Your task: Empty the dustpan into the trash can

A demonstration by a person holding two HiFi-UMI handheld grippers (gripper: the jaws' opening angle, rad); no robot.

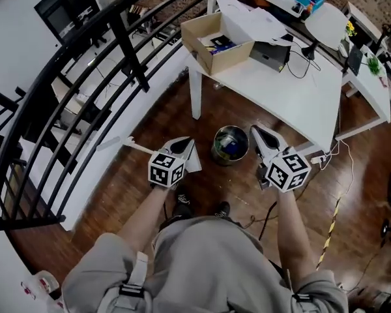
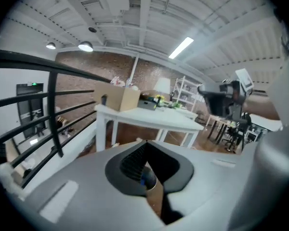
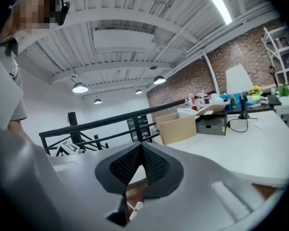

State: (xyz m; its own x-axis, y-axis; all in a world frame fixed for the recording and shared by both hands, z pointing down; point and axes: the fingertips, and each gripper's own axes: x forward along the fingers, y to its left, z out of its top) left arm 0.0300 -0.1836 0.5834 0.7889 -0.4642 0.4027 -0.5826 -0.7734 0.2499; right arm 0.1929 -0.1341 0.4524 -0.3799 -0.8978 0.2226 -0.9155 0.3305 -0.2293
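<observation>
A round metal trash can with blue stuff inside stands on the wooden floor by the white table's leg. My left gripper hovers just left of it, shut with nothing held. My right gripper hovers just right of it, also shut and empty. A white long-handled thing, likely the dustpan, lies on the floor to the left, partly hidden under my left gripper. In the left gripper view the closed jaws show the can through a slit below. The right gripper view shows closed jaws aimed past the table.
A white table with a cardboard box and clutter stands behind the can. A curved black railing runs along the left. Cables and a power strip lie on the floor at the right. The person's shoes are near the can.
</observation>
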